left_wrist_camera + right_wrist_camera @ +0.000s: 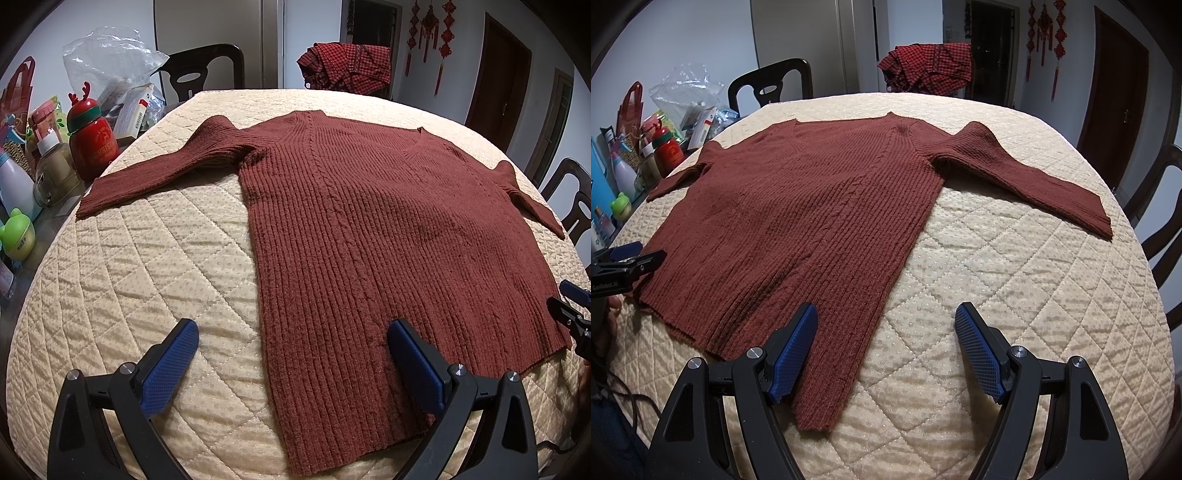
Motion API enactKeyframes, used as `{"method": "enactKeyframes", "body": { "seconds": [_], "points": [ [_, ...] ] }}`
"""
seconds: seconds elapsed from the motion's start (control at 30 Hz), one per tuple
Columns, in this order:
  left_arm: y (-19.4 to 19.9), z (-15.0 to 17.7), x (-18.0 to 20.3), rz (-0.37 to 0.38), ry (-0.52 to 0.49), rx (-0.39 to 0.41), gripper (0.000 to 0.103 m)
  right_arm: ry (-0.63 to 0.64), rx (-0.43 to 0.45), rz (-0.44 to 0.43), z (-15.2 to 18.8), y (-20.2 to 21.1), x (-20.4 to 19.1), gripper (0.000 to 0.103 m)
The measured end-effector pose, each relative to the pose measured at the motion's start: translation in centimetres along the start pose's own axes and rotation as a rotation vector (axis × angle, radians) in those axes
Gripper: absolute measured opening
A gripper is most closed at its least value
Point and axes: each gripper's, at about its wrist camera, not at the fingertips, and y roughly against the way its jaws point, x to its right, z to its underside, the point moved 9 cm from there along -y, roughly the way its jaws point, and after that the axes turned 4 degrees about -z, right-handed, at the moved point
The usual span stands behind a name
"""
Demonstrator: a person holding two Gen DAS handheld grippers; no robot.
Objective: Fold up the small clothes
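A rust-brown ribbed knit sweater point(369, 221) lies flat, front up, on a cream quilted table cover point(147, 277), both sleeves spread out sideways. It also shows in the right wrist view point(812, 206). My left gripper point(291, 339) is open above the sweater's near left hem corner, its fingers straddling the side edge. My right gripper point(886, 325) is open above the near right hem corner, also straddling the edge. Each gripper shows at the other view's edge: the right one point(570, 314), the left one point(624, 266). Neither holds anything.
Bottles, a red reindeer flask point(90, 136), boxes and a plastic bag point(107, 59) crowd the table's left side. A red checked garment point(345, 66) hangs over a chair at the far side. Dark chairs point(576, 199) stand around the table.
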Motion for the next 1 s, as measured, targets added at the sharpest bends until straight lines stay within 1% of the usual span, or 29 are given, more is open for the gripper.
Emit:
{"method": "enactKeyframes", "body": {
  "seconds": [1.0],
  "points": [
    [0.26,0.37,0.14,-0.004,0.007,0.005,0.103,0.001,0.0,0.003,-0.07,0.14,0.07,0.077]
  ]
}}
